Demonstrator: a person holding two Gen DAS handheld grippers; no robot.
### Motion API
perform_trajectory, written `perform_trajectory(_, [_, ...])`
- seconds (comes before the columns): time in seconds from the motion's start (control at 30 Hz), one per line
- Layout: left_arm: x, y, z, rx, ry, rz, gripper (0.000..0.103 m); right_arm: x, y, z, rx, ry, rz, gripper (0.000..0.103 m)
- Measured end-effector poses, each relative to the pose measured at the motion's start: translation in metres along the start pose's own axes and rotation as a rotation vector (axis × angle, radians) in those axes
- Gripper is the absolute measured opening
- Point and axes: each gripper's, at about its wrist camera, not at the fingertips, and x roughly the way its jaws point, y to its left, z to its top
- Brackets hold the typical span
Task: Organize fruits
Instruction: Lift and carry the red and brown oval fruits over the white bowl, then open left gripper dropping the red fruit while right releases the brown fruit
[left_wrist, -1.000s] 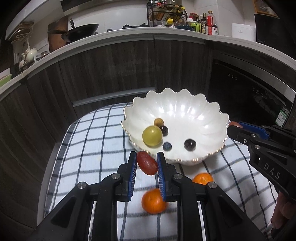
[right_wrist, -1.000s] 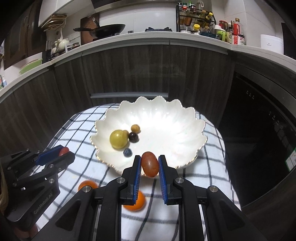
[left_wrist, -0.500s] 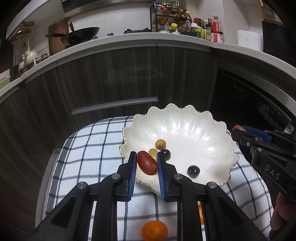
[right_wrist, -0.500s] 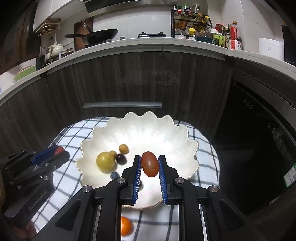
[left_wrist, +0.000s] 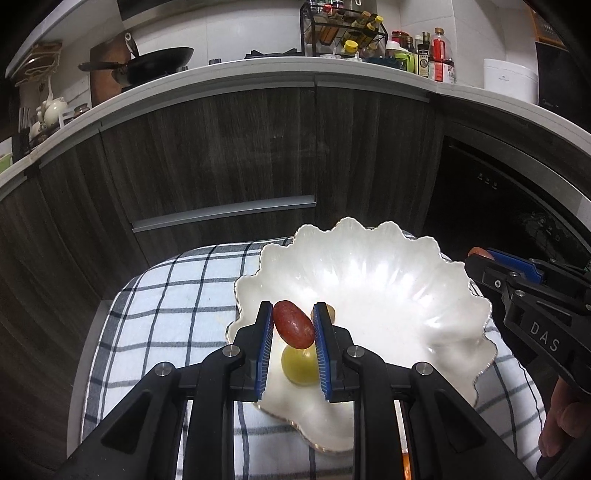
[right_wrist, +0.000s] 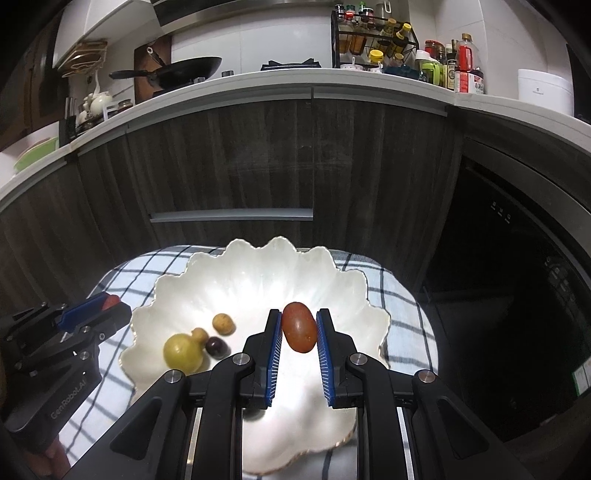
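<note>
A white scalloped bowl (left_wrist: 388, 280) (right_wrist: 258, 280) sits on a checked cloth (left_wrist: 166, 302). My left gripper (left_wrist: 293, 317) is shut on a dark red oval fruit (left_wrist: 293, 324), held over the bowl's left part above a yellow-green round fruit (left_wrist: 299, 367). My right gripper (right_wrist: 298, 321) is shut on a second reddish-brown oval fruit (right_wrist: 299, 326) over the bowl's right part. In the right wrist view the bowl holds the yellow-green fruit (right_wrist: 183, 352), a small tan fruit (right_wrist: 223, 324) and a dark purple one (right_wrist: 217, 347). Each gripper shows at the edge of the other's view.
Dark wood cabinet fronts (left_wrist: 229, 155) with a metal handle (left_wrist: 225, 214) stand just behind the cloth. A black appliance front (right_wrist: 517, 295) is at the right. The counter above carries a wok (left_wrist: 155, 66) and bottles (left_wrist: 424, 55). A hand (left_wrist: 565, 421) holds the right gripper.
Both grippers have moved forward together from the cloth's near side to over the bowl, each still clamped on its red fruit. The orange fruits on the cloth have dropped out of view.
</note>
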Motion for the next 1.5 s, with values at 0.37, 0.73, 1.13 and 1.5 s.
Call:
perform_trajectory(0.37, [0.035, 0.007, 0.007, -0.016, 0.034, -0.013, 0.023, 0.031, 0.0, 0.008, -0.006, 0.025, 0.006, 0.02])
perform_trajectory(0.73, [0.05, 0.008, 0.003, -0.025, 0.067, -0.036, 0.023, 0.052, 0.003, 0.009, -0.023, 0.074, 0.011, 0.02])
perform_trajectory(1.13, [0.043, 0.009, 0.0, -0.035, 0.053, -0.017, 0.066, 0.049, -0.003, 0.007, 0.017, 0.058, 0.005, 0.062])
perform_trajectory(1.5, [0.012, 0.016, 0.003, -0.062, 0.011, 0.004, 0.088, 0.024, 0.001, 0.011, 0.009, 0.015, -0.038, 0.072])
